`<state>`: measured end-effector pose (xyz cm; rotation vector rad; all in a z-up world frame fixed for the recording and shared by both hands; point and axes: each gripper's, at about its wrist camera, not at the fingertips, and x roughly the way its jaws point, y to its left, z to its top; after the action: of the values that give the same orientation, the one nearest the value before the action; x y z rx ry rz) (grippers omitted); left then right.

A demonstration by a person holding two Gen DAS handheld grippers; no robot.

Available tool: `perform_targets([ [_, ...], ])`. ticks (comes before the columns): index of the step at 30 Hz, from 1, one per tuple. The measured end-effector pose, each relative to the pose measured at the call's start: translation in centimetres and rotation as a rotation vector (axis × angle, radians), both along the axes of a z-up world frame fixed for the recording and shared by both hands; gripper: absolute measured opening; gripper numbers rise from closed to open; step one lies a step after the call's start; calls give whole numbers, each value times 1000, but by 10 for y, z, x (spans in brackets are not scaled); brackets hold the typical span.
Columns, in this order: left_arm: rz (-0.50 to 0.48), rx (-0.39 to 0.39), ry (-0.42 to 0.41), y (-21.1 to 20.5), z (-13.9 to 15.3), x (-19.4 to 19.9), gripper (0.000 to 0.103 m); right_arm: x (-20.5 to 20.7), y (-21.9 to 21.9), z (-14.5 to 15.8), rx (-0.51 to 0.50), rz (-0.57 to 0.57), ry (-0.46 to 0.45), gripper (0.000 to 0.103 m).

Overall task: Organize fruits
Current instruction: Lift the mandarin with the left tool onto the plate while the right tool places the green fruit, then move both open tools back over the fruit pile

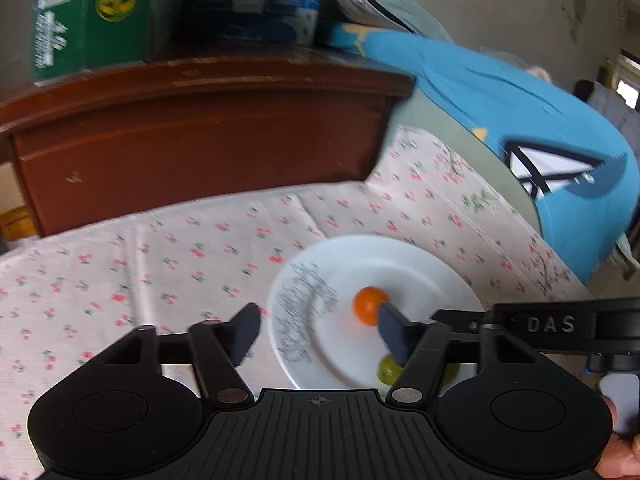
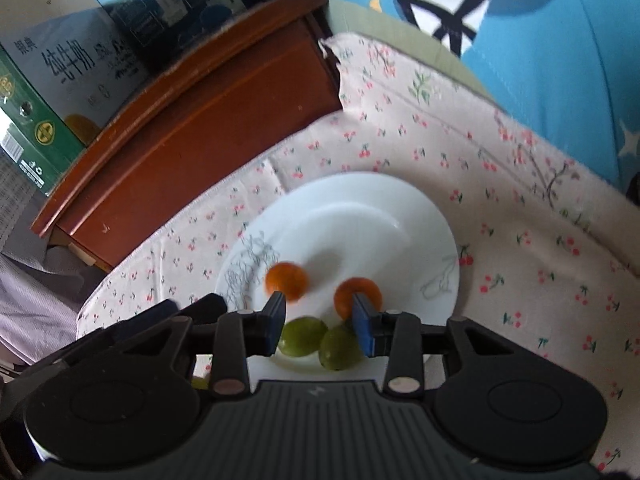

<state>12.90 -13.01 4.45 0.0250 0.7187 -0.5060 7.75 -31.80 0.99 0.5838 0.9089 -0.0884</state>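
Two small orange fruits (image 2: 286,280) (image 2: 357,294) sit on the white plate (image 2: 400,204), and two green fruits (image 2: 303,336) (image 2: 338,347) lie at its near edge, touching one another. The plate rests on a cherry-print cloth (image 2: 520,260) over the bed, beside a brown wooden cabinet (image 2: 208,128).

Our right gripper (image 2: 319,325) hangs straight over the green pair, jaws partly open, nothing pressed between the pads; the greens lie below and between them, the oranges just beyond the fingertips.

Our left gripper (image 1: 318,334) comes in from the plate's left edge, jaws wide and empty, one orange fruit (image 1: 370,305) just ahead of its right finger (image 1: 394,334).

We judge the right hand is nearer the greens, with a short drop needed. No long axis matters on fruit this round.
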Motion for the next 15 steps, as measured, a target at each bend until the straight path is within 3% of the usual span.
perform_targets([
  [5, 18, 16, -15, 10, 12, -4, 77, 1, 4, 8, -38, 24, -29, 40],
  [15, 64, 40, 5, 45, 25, -24, 82, -9, 22, 21, -88, 101, -65, 44],
])
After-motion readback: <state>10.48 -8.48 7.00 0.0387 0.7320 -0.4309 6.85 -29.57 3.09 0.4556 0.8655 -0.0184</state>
